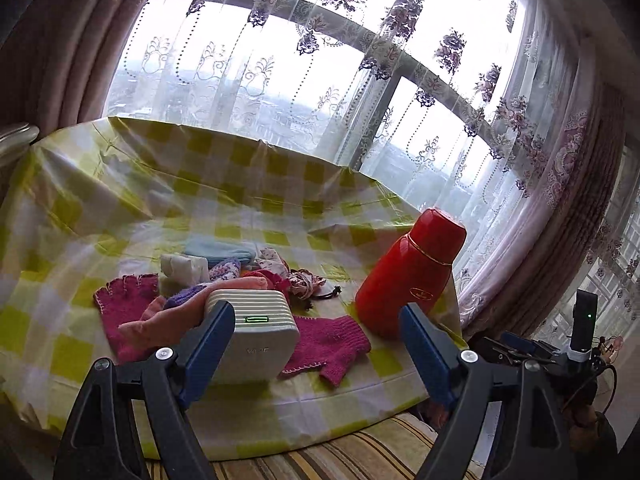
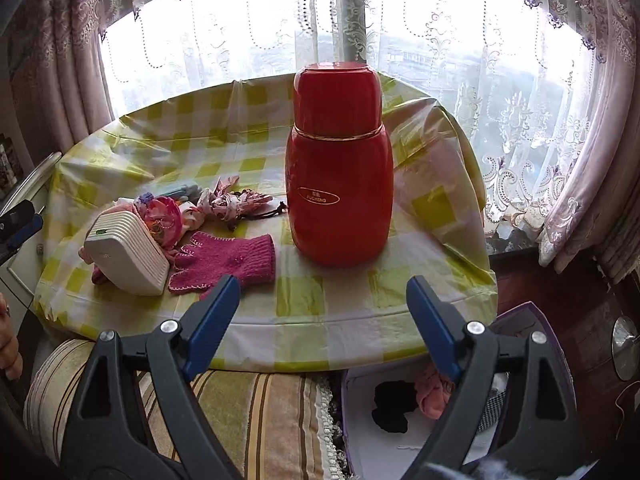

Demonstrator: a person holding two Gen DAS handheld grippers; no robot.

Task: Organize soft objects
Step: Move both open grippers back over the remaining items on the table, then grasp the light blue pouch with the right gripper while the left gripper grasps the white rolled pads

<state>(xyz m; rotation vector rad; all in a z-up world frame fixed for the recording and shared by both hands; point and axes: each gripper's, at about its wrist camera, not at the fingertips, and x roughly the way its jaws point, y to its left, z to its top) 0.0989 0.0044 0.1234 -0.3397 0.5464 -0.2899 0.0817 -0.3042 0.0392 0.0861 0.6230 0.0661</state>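
A heap of soft things lies on the checked table (image 1: 280,168): a magenta glove (image 1: 332,344) at the front, a second magenta glove (image 1: 124,300), a pink cloth (image 1: 160,324), purple knit, pale blue cloth (image 1: 220,250) and floral fabric (image 1: 304,284). My left gripper (image 1: 314,316) hovers open just before the heap with nothing between its fingers. In the right wrist view the front glove (image 2: 228,260) lies left of my right gripper (image 2: 323,286), which is open and empty over the table's near edge. A box (image 2: 360,432) on the floor holds black and pink cloth.
A tall red flask (image 2: 340,184) stands upright at the table's right. A white ribbed device (image 1: 256,336) with a green light leans on the heap. A striped cushion (image 2: 248,420) lies below the table edge. Lace curtains hang behind. A hand (image 2: 8,344) shows at the left.
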